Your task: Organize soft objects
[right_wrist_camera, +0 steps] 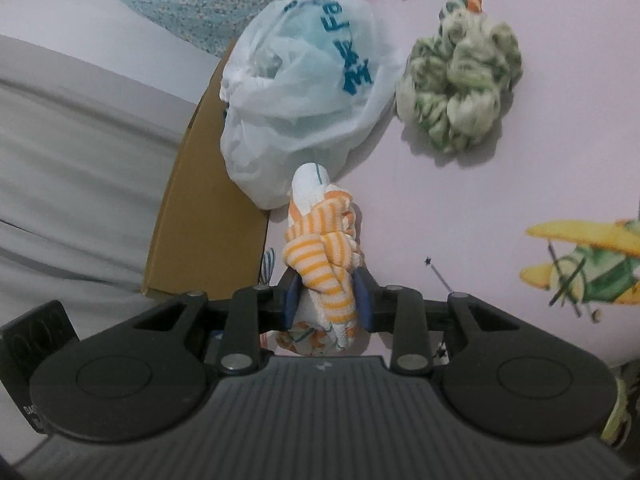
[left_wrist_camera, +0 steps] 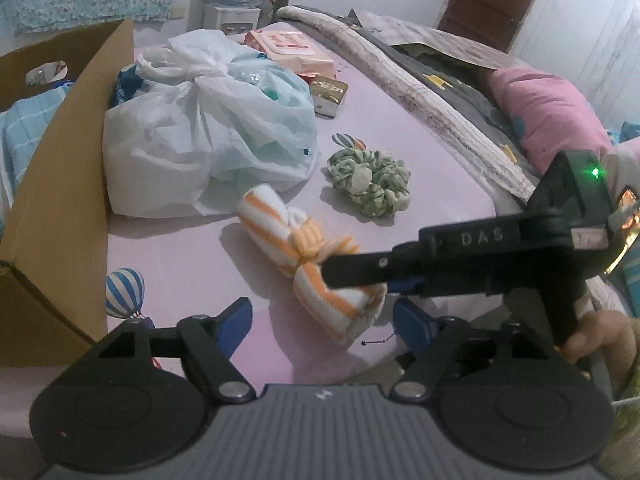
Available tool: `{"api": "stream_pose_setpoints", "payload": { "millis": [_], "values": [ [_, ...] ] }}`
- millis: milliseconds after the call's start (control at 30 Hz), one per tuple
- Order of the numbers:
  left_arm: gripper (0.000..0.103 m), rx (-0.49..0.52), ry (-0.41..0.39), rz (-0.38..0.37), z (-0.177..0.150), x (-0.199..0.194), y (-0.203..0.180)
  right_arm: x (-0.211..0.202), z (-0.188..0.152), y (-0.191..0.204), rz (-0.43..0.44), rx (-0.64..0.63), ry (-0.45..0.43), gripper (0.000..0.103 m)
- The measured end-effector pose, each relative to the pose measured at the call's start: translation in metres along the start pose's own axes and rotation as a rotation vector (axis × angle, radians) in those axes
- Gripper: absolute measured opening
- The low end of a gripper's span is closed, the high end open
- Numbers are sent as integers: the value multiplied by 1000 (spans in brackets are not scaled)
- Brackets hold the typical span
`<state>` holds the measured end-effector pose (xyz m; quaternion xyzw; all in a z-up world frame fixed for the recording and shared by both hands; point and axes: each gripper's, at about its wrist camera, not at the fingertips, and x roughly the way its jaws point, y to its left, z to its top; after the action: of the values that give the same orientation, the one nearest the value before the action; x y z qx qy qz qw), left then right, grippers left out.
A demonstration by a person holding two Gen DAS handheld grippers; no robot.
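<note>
A bed (left_wrist_camera: 420, 128) covered with a pale pink printed sheet carries everything, with rumpled blankets and a pink pillow (left_wrist_camera: 548, 120) along its far edge. The right gripper (right_wrist_camera: 327, 304) has its blue fingers (right_wrist_camera: 291, 300) drawn in tight on the lower end of an orange-and-white striped knotted cloth (right_wrist_camera: 320, 256), which lies near the sheet's near-left part, just beside the cardboard box (left_wrist_camera: 60, 208). The left gripper (left_wrist_camera: 320, 316) is held with its fingers (left_wrist_camera: 236, 316) wide apart and nothing between them, low over the near edge of the bed. The right tool is brought in across the left view from the right, its handle gripped by a hand (left_wrist_camera: 596, 340) at the frame's edge. For a clean lift, the squeeze is best kept on the thick knotted body, not a loose tail, and the bundle raised clear of the tied white plastic bag (left_wrist_camera: 208, 128) before being carried over the box wall. A green-and-white scrunchie (left_wrist_camera: 370, 180) lies further out, apart from both.
</note>
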<state>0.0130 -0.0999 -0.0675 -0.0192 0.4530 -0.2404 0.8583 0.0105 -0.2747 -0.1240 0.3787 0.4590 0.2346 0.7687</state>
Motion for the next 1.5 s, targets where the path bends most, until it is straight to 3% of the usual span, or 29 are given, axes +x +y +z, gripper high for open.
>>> {"api": "stream_pose_setpoints", "payload": {
  "millis": [167,400,533,633,700,767,900,1033,1100,1167,1267,1500],
  "values": [
    [84,-14,8,-20,4,2,2,1,3,-11,60,55,8,47],
    [84,-68,30,-30,17,16,3,-32,12,-15,72,35,-86,49],
    [84,-68,33,38,28,29,-2,-56,24,-8,-15,-71,-161,54],
    [83,-21,19,76,33,37,-10,-64,38,0,-141,-163,-203,65],
    [77,-9,28,94,34,44,-12,-64,46,3,-215,-222,-214,69],
    [73,-8,42,115,35,50,-13,-58,55,6,-268,-281,-214,71],
    [53,-16,64,144,34,57,-8,-33,75,7,-318,-358,-184,71],
    [51,-69,69,116,32,57,3,-2,91,8,-396,-455,-132,71],
    [50,-67,66,124,30,55,4,10,92,8,-439,-502,-102,65],
    [49,-74,63,120,30,54,6,14,90,11,-467,-554,-103,44],
    [48,-87,57,111,28,50,11,10,91,7,-471,-556,-109,25],
    [48,-110,53,91,22,41,19,-54,89,-21,-292,-328,-230,21]
  ]
}}
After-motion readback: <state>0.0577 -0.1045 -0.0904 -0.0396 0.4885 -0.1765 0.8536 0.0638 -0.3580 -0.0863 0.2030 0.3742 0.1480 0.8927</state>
